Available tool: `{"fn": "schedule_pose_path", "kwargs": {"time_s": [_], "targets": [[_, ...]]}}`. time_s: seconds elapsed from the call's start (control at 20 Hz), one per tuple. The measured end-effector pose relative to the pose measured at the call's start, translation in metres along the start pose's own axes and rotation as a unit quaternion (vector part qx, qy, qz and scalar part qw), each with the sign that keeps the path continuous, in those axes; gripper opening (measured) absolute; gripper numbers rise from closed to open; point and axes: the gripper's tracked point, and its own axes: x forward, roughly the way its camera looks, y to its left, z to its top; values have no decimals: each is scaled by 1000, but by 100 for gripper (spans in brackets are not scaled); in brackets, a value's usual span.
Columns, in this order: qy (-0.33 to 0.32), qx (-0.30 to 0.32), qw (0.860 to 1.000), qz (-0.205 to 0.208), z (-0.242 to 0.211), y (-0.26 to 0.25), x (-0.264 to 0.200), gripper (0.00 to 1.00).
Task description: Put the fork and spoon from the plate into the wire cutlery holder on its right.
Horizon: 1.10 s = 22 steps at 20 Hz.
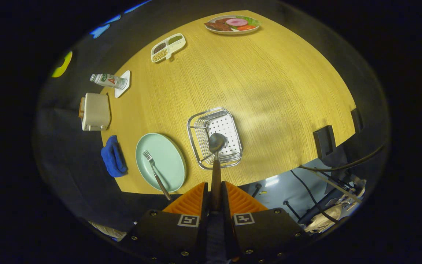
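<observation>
You're gripping spoon (pixel 216 154) by handle, gripper (pixel 216 192) fingers pressing on it from both sides. Spoon bowl hanging over wire cutlery holder (pixel 214 137), near its front rim; can't tell whether it's touching. Fork (pixel 156 174) lying on mint-green plate (pixel 167 154), just left of holder, handle sticking out over plate's near edge. Blue cloth (pixel 113 156) sitting left of plate. Toaster (pixel 95 112), bottle (pixel 108 80), divided snack tray (pixel 167 47) and food plate (pixel 233 24) standing well beyond on wooden table (pixel 269 80).

On the far left of the bench, a small white plastic bottle (pixel 107 80) lying on its side carries a label too blurred to read.
</observation>
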Motion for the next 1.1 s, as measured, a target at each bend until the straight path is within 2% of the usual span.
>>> {"fn": "schedule_pose_path", "kwargs": {"time_s": [0.3, 0.6, 0.8, 1.1], "targets": [[-49, -4, 999, 0, 8, 11, -32, 20], [-91, -39, 995, 19, 18, 61, -48, 20], [-72, -75, 994, 34, 18, 101, -30, 20], [-18, -135, 990, 33, 1, 146, 19, 20]]}}
